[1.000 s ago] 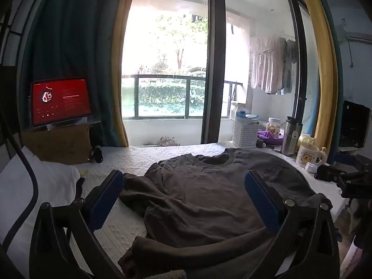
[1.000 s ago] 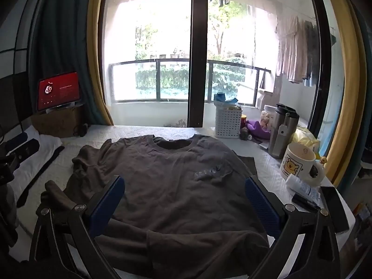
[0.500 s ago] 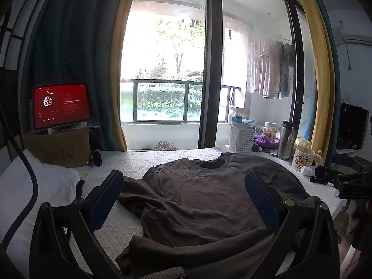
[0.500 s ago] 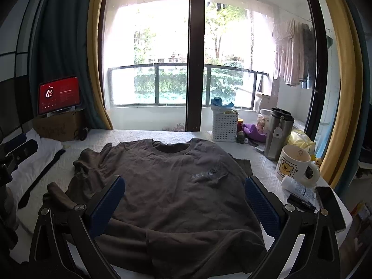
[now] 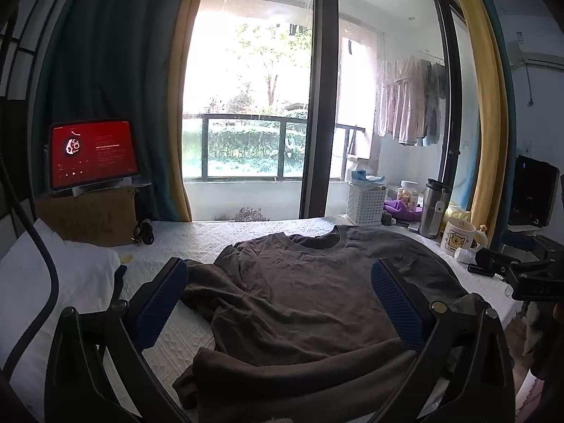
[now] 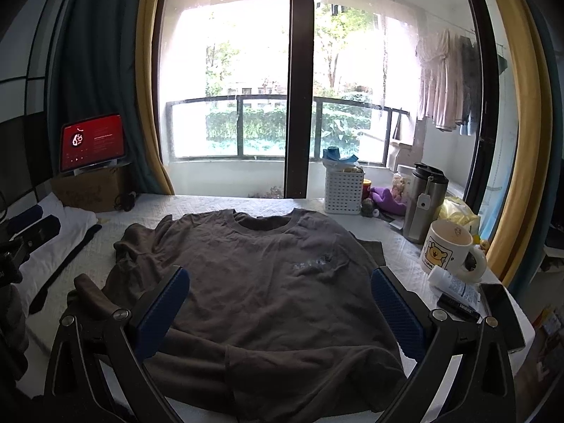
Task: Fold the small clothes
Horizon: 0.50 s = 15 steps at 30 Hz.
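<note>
A dark brown long-sleeved shirt point(image 5: 310, 292) lies face up on the white quilted bed point(image 5: 218, 236), neck toward the window. It also shows in the right wrist view point(image 6: 268, 282). Its left sleeve point(image 6: 102, 299) is bunched at the side and folded along the hem. My left gripper point(image 5: 282, 299) is open and empty, held above the shirt's near left part. My right gripper point(image 6: 278, 303) is open and empty, held above the shirt's lower middle. The right gripper's body shows at the far right of the left wrist view point(image 5: 521, 275).
A white basket point(image 6: 343, 190), steel flask point(image 6: 423, 204), bear mug point(image 6: 447, 250), tube point(image 6: 454, 285) and phone point(image 6: 500, 313) stand along the bed's right side. A white pillow point(image 5: 53, 278), a cardboard box point(image 5: 88, 215) and a red-screen tablet point(image 5: 91, 151) are on the left.
Both grippers have drawn back and tilted up a little, so the shirt sits lower in both views. Both stay open. The shirt has not moved.
</note>
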{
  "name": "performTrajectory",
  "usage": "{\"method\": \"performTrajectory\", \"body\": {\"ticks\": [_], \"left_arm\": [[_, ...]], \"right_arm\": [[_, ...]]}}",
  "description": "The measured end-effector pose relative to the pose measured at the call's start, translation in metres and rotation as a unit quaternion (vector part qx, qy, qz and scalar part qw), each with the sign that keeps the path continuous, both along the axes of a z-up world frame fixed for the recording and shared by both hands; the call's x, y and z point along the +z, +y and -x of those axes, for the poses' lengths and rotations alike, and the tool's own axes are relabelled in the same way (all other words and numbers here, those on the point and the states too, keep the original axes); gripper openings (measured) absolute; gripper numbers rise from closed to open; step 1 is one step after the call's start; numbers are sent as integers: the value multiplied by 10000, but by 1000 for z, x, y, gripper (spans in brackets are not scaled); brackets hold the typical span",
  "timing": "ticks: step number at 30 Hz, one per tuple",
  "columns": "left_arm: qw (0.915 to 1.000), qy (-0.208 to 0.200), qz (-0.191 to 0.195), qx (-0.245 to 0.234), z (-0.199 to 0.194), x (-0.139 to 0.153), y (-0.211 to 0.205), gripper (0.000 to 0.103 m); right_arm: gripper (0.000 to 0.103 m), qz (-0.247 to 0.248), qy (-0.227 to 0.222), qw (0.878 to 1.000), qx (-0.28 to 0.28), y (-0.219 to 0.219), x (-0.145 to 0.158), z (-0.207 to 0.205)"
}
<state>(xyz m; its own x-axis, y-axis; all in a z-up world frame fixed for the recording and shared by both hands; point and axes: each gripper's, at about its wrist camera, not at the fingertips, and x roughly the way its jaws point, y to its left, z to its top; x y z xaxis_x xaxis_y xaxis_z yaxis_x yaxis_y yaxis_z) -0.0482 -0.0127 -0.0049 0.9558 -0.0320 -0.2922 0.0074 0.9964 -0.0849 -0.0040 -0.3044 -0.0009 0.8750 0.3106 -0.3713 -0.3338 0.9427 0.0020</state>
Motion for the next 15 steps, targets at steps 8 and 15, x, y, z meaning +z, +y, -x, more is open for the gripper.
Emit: {"method": "performTrajectory", "body": {"ticks": [8,15], "left_arm": [[10000,20,27,59,1,0,0,102],[9999,14,79,69,5,1,1,102]], "right_arm": [[103,20,-25,10000,-17,0,2,4],[103,61,6,10000,25,2,3,2]]}}
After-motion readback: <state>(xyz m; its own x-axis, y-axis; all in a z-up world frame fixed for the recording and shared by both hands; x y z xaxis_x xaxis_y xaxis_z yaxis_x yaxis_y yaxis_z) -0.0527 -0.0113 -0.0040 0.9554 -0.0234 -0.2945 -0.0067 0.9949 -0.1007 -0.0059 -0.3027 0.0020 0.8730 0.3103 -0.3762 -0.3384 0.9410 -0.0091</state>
